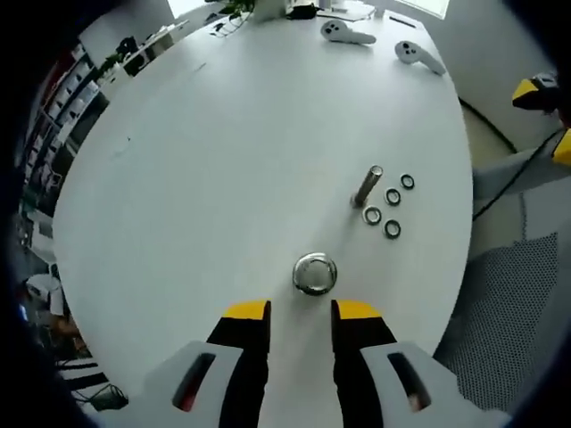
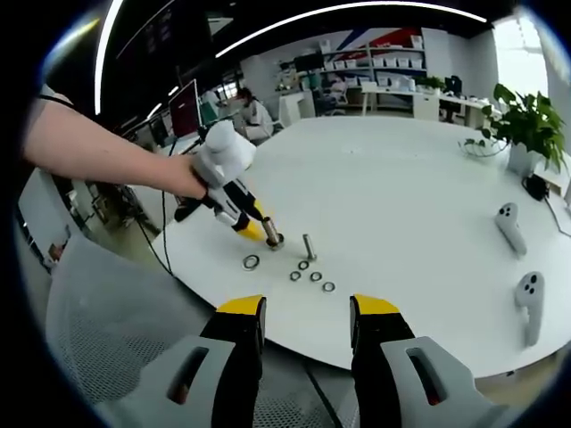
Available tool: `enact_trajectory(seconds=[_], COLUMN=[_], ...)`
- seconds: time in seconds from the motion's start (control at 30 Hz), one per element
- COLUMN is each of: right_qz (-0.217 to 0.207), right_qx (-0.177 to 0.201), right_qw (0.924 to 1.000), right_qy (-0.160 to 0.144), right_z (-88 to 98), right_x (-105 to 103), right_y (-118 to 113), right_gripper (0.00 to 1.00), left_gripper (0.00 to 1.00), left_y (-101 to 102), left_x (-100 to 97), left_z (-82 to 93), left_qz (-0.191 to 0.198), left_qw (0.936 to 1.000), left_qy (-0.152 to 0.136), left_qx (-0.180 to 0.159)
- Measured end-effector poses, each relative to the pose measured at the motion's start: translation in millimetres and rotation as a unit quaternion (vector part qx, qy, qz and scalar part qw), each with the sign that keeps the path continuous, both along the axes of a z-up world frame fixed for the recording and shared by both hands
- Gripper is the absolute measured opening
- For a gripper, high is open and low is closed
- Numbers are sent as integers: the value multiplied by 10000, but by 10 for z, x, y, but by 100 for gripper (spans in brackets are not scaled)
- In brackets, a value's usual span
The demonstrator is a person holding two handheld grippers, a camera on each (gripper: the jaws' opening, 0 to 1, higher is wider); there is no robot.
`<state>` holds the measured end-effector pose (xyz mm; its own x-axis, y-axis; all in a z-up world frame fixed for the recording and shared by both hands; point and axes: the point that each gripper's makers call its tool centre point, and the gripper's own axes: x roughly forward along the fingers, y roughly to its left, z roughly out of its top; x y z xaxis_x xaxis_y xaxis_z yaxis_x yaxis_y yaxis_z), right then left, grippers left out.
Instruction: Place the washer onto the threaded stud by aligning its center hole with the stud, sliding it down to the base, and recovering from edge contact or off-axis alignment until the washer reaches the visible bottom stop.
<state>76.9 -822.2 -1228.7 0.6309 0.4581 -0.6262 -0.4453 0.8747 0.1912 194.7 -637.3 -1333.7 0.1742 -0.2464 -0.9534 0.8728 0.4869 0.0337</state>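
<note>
Ahead of my left gripper (image 1: 301, 314), jaws apart and empty, the large washer (image 1: 314, 273) lies flat; a pinch might skid it toward the threaded stud (image 1: 367, 185).

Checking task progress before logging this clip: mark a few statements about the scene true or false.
1. A washer already sits on the stud. False: the stud looks bare; the washers lie on the table.
2. Four small washers lie close beside the stud. True.
3. The left tongs grip the larger ring. False: they are open, and the ring lies on the table just ahead of them.
4. The right tongs are open and hold nothing. True.
5. Two white controllers lie on the table. True.
</note>
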Motion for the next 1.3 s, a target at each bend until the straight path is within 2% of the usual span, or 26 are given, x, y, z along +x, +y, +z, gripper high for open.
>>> enact_trajectory(seconds=[0.07,0.1,0.13,0.2,0.3,0.43,0.87,1.1,1.3], right_qz=[10,18,30,46,59,70,85,30,19], right_qx=[6,7,9,1,-13,-41,-34,-3,1], right_qw=[10000,10000,10000,10000,10000,10000,10000,10000,10000], right_qy=[1,0,1,1,17,39,27,14,-11], right_z=[2,3,3,4,-2,-16,-8,-3,8], right_x=[-3,-4,-4,-9,-17,-20,-16,-8,-2], right_y=[4,7,12,17,19,18,25,7,5], right_gripper=[39,39,39,39,39,39,39,39,39], left_gripper=[23,20,17,19,22,24,29,29,27], left_y=[7,-2,11,33,49,70,6,1,-24], left_x=[-52,-123,-158,-166,-258,-368,-491,-558,-532], left_z=[15,10,5,-5,-62,-113,-247,-389,-376], left_qz=[64,158,162,114,305,350,501,504,497], left_qw=[10000,9997,9996,9999,9992,9989,9979,9975,9976], left_qy=[20,180,214,95,251,308,398,487,459], left_qx=[-27,-78,-65,-25,-90,-56,-85,97,136])
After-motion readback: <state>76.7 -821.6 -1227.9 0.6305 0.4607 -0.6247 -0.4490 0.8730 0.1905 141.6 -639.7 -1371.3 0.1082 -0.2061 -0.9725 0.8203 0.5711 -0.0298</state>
